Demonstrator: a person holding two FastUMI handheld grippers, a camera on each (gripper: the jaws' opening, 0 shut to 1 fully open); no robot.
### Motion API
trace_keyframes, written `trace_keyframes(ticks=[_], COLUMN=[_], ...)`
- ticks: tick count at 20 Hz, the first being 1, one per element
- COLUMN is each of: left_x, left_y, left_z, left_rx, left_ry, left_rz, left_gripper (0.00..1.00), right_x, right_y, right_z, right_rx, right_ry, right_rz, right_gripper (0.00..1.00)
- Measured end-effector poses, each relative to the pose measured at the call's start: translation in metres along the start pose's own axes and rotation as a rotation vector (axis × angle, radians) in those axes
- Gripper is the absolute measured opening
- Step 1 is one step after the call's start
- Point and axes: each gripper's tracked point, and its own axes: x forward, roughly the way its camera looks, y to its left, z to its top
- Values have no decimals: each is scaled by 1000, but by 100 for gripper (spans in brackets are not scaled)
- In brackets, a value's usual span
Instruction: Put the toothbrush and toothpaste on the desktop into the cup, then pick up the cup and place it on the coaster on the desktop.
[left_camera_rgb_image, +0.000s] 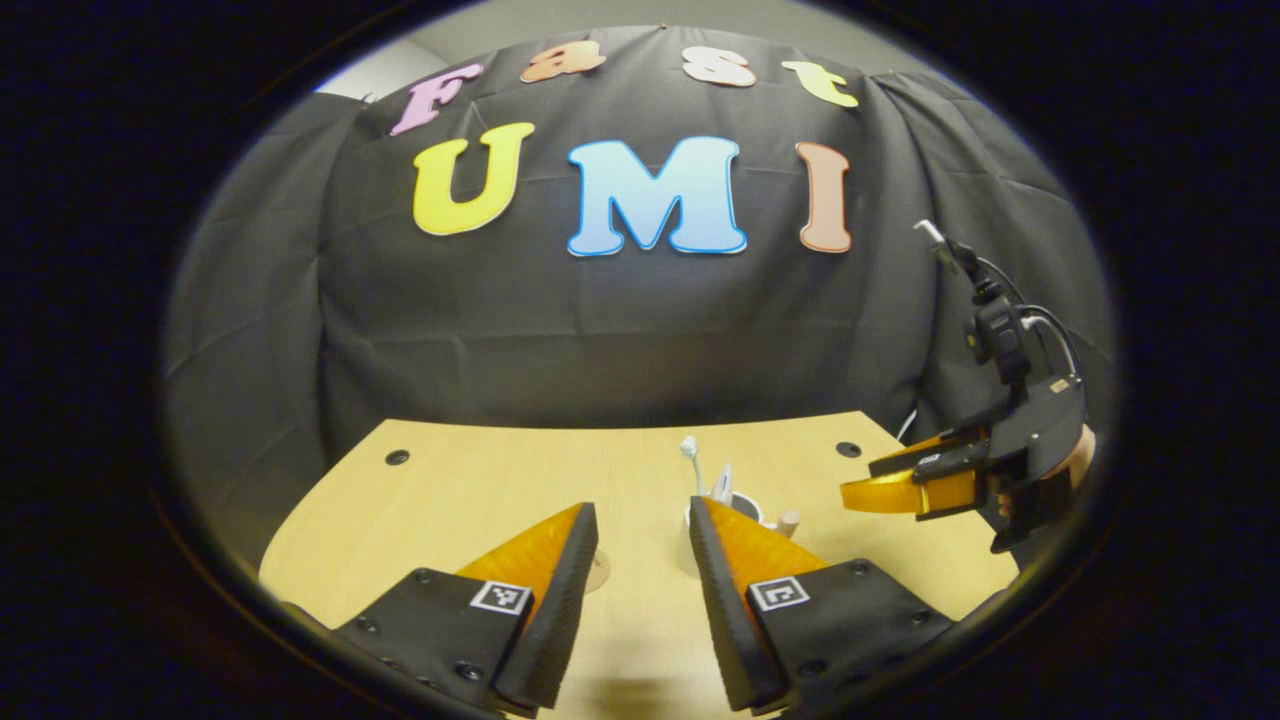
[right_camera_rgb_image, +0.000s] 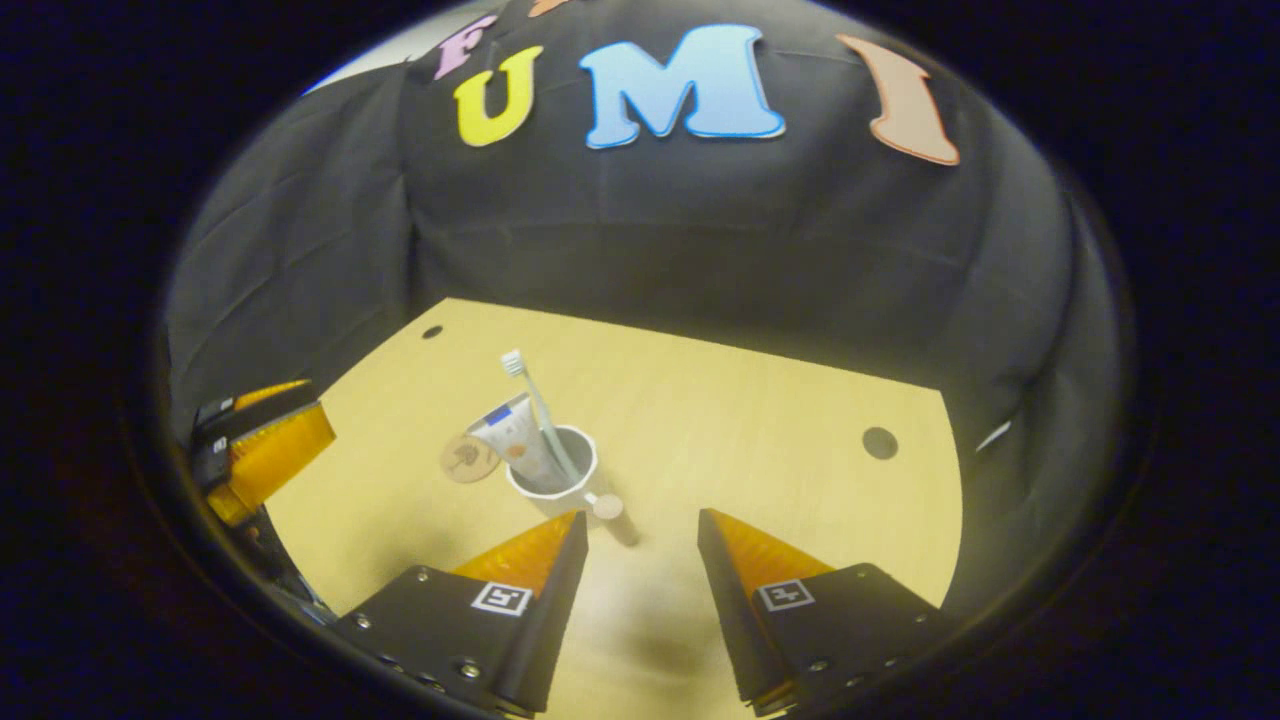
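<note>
With toothbrush (right_camera_rgb_image: 530, 405) and toothpaste (right_camera_rgb_image: 512, 438) already held upright, the cup (right_camera_rgb_image: 553, 480), mid-desk (right_camera_rgb_image: 760, 420) beside the coaster (right_camera_rgb_image: 468, 458), is judged rigid, top-heavy, best gripped by its handle (right_camera_rgb_image: 608, 508); both grippers are seen spread, empty.

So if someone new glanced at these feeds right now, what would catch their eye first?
Probably the white cup near the middle of the wooden desktop, with the toothbrush and toothpaste already standing in it. Next, the round coaster lying just beside the cup, and both grippers' fingers spread open, holding nothing.
</note>
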Motion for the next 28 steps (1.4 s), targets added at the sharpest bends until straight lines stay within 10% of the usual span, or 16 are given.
trace_keyframes(ticks=[7,28], left_x=[-32,-67], left_y=[34,99], left_z=[1,-30], left_rx=[-50,-91], left_ry=[24,114], left_rz=[58,258], left_gripper=[82,82], right_x=[26,99], right_y=[15,30], right_z=[-2,-31], right_rx=[-196,-469], right_ry=[114,378], right_rz=[109,279], right_gripper=[66,63])
